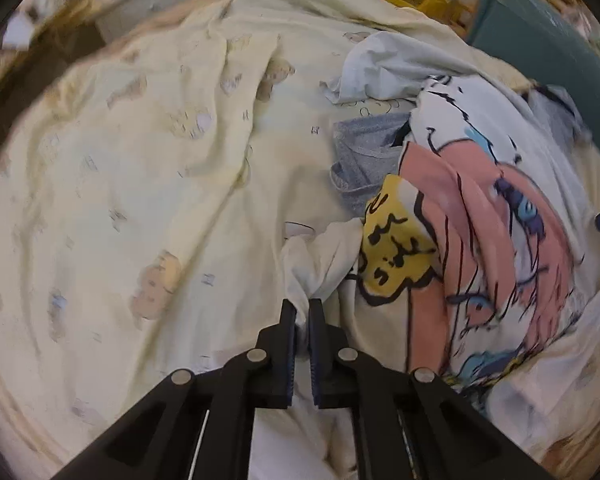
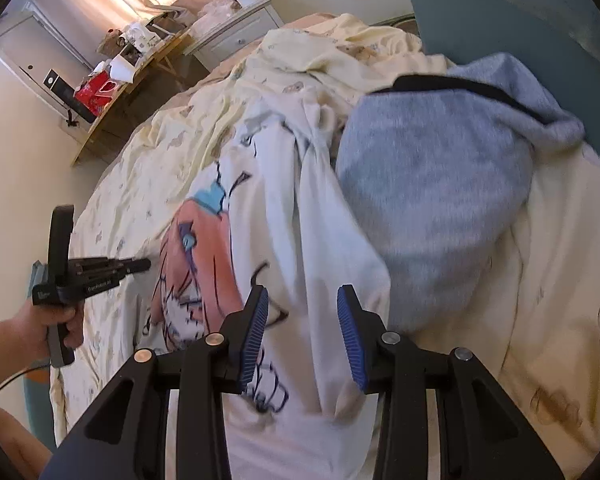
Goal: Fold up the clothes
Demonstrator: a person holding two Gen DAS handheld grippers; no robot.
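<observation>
White printed T-shirt (image 1: pixel 480 216): lies crumpled on the pale yellow bedspread (image 1: pixel 140 184), which serves as the landmark for all places below. Front print shows a cartoon face with pink hair, blue eyes and a yellow speech patch. One bunched white edge of the shirt is lifted off the bedspread.

Left gripper (image 1: pixel 302 312): fingers drawn together and clamped on that bunched white edge, just above the bedspread. In the right wrist view the same tool (image 2: pixel 140 266) is seen from the side, held by a person's hand (image 2: pixel 50 328), its tip at the shirt's pink print.

Right gripper (image 2: pixel 302 300): blue-padded fingers (image 2: pixel 256 328) spread apart, holding nothing, poised over the shirt's white cloth near the print.

Grey-blue garment (image 2: pixel 432 200): heaped on the bedspread, touching the shirt's far side; a dark band runs along its upper edge.

Grey cloth piece (image 1: pixel 364 156): on the bedspread, partly tucked under the shirt.

Wooden table (image 2: pixel 112 100): beyond the bedspread's far edge, cluttered; items too small to tell.
</observation>
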